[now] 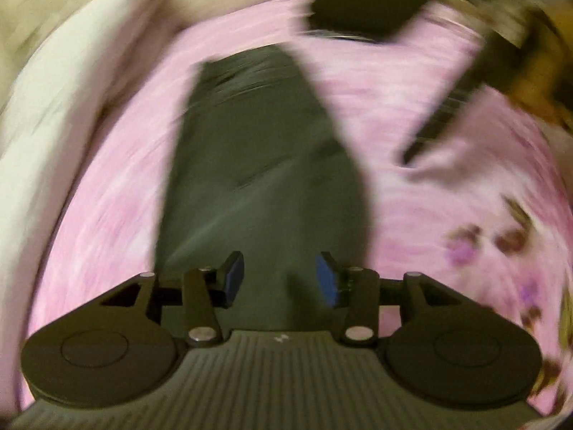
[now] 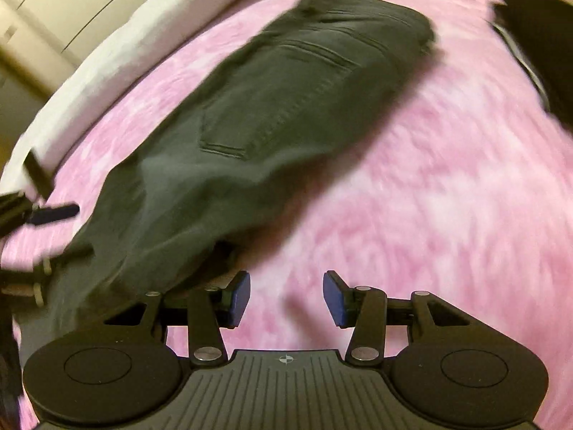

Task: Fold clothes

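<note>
Plainly, what matters for us is how the dark trousers (image 2: 250, 114) lie on the pink blanket (image 2: 429, 197): their long axis runs away from us, from the near end by our grippers up to the far end with the pocket stitching. Our left gripper (image 1: 279, 279) sits right over the near end, its blue pads spread apart with the cloth seen between and beyond them; blur keeps us from telling whether it touches the fabric, and nothing is pinched. Our right gripper (image 2: 286, 297) is likewise spread wide and holds nothing, with only blanket between its pads; the trousers lie ahead and to its left. So we judge the left hand nearer the garment.

The right wrist view gives us the whole length, the pocket and the white bedding (image 2: 143, 36) beyond. The left wrist view, heavily smeared, adds another dark garment (image 1: 365, 14) farther up the blanket.
</note>
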The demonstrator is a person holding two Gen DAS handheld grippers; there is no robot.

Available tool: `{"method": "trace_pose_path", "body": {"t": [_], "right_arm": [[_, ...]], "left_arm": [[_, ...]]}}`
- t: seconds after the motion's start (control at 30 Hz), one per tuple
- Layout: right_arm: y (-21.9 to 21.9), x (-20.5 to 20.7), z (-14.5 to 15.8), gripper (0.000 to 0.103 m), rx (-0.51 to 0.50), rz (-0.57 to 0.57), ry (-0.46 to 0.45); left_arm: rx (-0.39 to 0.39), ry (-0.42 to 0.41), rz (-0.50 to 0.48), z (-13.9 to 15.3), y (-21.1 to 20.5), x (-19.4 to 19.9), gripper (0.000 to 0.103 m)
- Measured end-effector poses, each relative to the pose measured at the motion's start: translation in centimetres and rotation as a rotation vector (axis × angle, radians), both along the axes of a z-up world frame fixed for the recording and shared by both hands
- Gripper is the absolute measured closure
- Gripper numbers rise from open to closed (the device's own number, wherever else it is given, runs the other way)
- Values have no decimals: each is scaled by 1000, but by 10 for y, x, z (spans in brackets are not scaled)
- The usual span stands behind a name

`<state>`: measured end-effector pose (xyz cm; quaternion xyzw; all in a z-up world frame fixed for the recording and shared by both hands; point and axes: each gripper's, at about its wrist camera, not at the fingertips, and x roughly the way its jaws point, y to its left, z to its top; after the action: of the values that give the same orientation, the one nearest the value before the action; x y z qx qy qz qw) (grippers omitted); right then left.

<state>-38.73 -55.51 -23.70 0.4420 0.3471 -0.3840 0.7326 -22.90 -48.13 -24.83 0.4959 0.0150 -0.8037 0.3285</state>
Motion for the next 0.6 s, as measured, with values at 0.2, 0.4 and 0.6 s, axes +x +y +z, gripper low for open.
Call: {"method": "trace_pose_path", "body": {"t": [0.2,0.4,0.6], "right_arm": [[29,-3,1,57,-46,1,25],[47,20,1,56,-179,113,72],[45,68,-9,33,-335,120,95]], "left_arm": [[-134,-230,-254,-49,20,-45,87],[92,8,12,-6,-52,-2,100],[225,131,136,7,-92,22,100]]}}
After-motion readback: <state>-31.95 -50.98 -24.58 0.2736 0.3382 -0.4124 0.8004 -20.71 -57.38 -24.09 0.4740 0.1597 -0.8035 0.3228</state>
